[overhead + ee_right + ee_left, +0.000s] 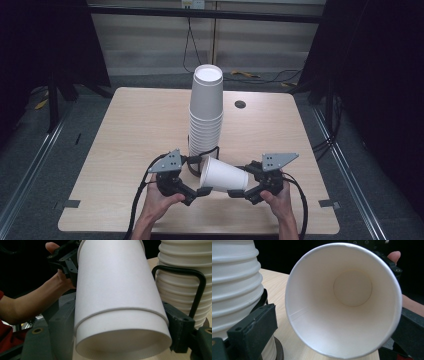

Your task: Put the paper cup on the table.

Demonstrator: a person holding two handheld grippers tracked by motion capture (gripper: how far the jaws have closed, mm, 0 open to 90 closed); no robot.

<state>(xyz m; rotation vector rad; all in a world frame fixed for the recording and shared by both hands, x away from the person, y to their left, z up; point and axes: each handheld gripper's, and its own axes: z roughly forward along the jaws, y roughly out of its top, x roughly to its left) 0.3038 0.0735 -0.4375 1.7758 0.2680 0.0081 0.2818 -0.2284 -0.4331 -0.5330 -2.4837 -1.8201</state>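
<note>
**White paper cup held sideways between two grippers**

White and smooth, a single tapered paper cup (223, 175) lies on its side above the near edge of the pale wooden table (125, 135), just in front of a tall stack of white paper cups (205, 112). Its open mouth faces the left gripper (196, 193); its closed base faces the right gripper (239, 192).

The right gripper's black jaws stand on either side of the cup's base end, and in the right gripper view they press against its wall, so this gripper carries the cup. The left gripper's jaws stand wide apart. In the left gripper view they flank the rim, one jaw low at the left, the other at the right edge, with no clear pressing contact.

As a judgement, one cup has come off the stack and now rests with the right gripper alone; placing it somewhere remains to be done.

The foot of the stack sits behind the cup and a looping black cable (195, 290), so how it meets the table is hard to make out. The cup hides the left gripper's jaw tips, and the person's forearms are cut off at the bottom of the high view.
</note>
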